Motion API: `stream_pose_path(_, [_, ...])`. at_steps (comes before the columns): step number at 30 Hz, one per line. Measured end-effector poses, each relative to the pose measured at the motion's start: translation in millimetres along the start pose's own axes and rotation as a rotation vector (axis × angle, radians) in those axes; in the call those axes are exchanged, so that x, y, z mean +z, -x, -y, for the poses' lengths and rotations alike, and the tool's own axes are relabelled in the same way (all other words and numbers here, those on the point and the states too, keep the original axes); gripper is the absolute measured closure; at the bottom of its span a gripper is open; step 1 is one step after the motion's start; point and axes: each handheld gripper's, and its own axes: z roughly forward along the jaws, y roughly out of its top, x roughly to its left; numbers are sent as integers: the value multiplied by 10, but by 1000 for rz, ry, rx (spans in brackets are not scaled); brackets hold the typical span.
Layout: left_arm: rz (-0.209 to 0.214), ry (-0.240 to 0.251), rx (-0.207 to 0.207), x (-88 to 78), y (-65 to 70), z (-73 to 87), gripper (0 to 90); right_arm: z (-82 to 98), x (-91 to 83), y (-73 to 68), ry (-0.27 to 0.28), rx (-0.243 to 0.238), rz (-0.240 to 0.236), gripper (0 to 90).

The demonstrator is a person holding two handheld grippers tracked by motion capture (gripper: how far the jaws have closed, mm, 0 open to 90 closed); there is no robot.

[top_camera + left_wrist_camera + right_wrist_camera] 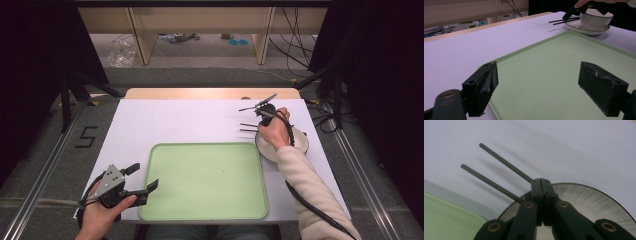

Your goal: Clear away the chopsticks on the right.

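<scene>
A pale green tray [205, 212] lies at the front middle of the white table. My left gripper [142, 177] stands open at the tray's left rim [506, 58], with nothing between its fingers [482, 87]. At the right, a white bowl [596, 20] sits on a dark-rimmed plate [301, 142]. Two black chopsticks [248, 128] stick out leftward over the plate's rim, clear of the table. My right gripper [543, 182] is shut just above them, jaws pressed together. The chopsticks [499, 175] pass behind its jaws over the plate [586, 202]. The right hand hides most of the bowl in the high view.
The white table top [175, 120] stretches bare behind the tray to a wooden back edge [210, 93]. Metal rails and dark floor flank the table. A cable [310, 205] trails from the right gripper along the sleeve.
</scene>
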Motion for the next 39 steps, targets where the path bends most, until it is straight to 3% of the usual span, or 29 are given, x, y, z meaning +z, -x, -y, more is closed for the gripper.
stream_pose_path(1, [1, 1, 0, 0, 0, 0, 161, -3, 1, 13, -2, -3, -2, 900])
stream_pose_path(2, [5, 5, 5, 4, -3, 0, 161, -5, 5, 1, -17, 25, 2, 900])
stream_pose_path(4, [1, 5, -1, 2, 2, 1, 161, -16, 12, 35, -15, 7, 5, 900])
stream_pose_path(8, [1, 1, 0, 1, -2, 0, 161, -34, -23, 17, -28, 25, -14, 900])
stream_pose_path(11, [1, 0, -1, 1, 2, 0, 161, -79, -101, -16, 4, -46, 1, 878])
stream_pose_path(12, [3, 5, 0, 5, 2, 0, 162, -112, -117, -34, 18, -113, 4, 830])
stream_pose_path(13, [2, 5, -2, 6, 4, 0, 162, -144, -129, -49, 30, -213, 5, 760])
stream_pose_path(14, [2, 5, -2, 6, 4, 0, 162, -144, -129, -49, 30, -213, 5, 760])
stream_pose_path(15, [0, 0, -9, 4, 8, 2, 161, -209, -129, -110, 23, -447, 9, 679])
stream_pose_path(17, [2, 1, -1, 2, 1, 0, 162, -256, -112, -178, -5, -663, 28, 652])
stream_pose_path(20, [3, 0, -3, 2, -1, 2, 162, -281, -64, -273, -58, -809, 79, 652])
stream_pose_path(27, [3, 2, -4, 0, -3, 3, 162, -322, 67, -310, -110, -861, 92, 684])
stream_pose_path(39, [2, 3, -5, -1, -3, 3, 162, -360, 187, -276, -161, -854, 76, 760])
